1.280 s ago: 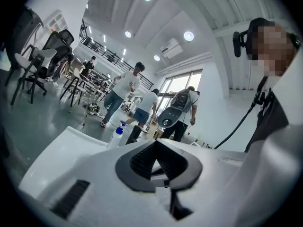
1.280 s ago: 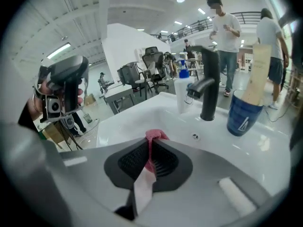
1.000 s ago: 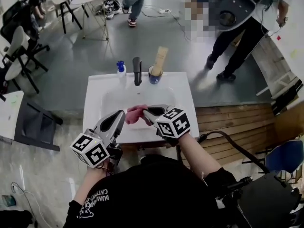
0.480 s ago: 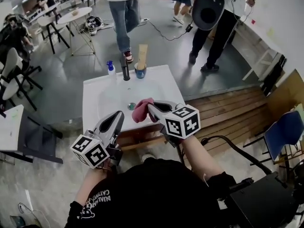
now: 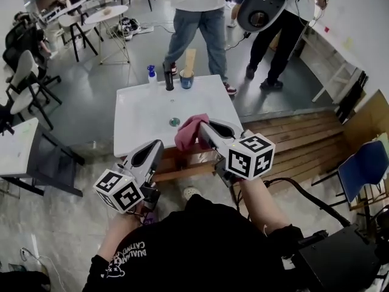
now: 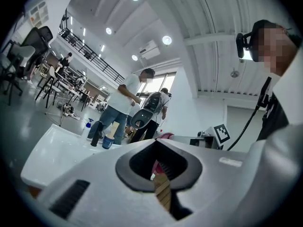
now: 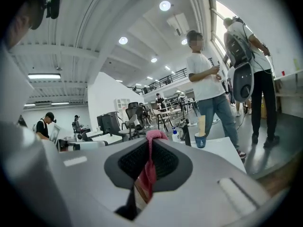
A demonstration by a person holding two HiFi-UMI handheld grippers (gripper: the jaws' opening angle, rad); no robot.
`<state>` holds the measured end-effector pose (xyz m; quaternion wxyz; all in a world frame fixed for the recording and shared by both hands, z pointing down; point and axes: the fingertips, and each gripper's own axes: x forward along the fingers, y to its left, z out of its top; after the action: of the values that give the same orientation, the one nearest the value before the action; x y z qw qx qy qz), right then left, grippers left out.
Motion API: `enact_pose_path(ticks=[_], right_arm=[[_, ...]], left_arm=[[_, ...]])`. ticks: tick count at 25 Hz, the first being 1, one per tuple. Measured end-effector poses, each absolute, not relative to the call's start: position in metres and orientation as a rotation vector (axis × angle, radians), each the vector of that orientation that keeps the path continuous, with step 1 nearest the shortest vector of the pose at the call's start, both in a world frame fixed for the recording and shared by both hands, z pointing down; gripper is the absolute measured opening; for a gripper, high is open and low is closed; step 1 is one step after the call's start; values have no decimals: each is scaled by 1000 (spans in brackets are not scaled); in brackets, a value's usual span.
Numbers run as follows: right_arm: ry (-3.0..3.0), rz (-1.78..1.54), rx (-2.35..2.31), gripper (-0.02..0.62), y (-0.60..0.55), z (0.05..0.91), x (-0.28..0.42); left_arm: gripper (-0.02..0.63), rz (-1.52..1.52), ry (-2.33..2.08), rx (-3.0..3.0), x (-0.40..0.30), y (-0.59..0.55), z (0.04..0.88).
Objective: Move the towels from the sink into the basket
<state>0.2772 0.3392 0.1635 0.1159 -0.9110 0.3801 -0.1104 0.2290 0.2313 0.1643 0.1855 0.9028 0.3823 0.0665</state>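
Observation:
My right gripper (image 5: pixel 201 126) is shut on a pink towel (image 5: pixel 189 132), which hangs bunched from its tips above the near edge of the white sink (image 5: pixel 140 111). In the right gripper view the towel (image 7: pixel 150 169) is pinched between the closed jaws of that gripper (image 7: pixel 152 139) and droops down. The basin looks bare around its drain (image 5: pixel 174 121). To the left and nearer me, my left gripper (image 5: pixel 158 145) is shut with nothing in it; in its own view the left gripper (image 6: pixel 155 143) has its tips meeting. No basket is in view.
At the sink's far rim stand a black faucet (image 5: pixel 168 78), a blue cup (image 5: pixel 186 79) with a wooden brush, and a spray bottle (image 5: pixel 151 73). A person in jeans (image 5: pixel 197 23) stands right behind it, another (image 5: pixel 285 17) further right. A wooden platform (image 5: pixel 298 139) lies to the right.
Both grippers have drawn back from the sink toward me. The right one has risen with the pink towel out of the basin. A person in jeans has walked up behind the sink.

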Motion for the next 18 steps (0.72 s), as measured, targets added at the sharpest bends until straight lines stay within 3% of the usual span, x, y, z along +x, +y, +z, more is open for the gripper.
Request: enact_pose_path(ticks=[18], right_arm=[[1571,-306,-2515,21,314,148,261]], left_arm=[[5,85,703,2640,201,226,166]])
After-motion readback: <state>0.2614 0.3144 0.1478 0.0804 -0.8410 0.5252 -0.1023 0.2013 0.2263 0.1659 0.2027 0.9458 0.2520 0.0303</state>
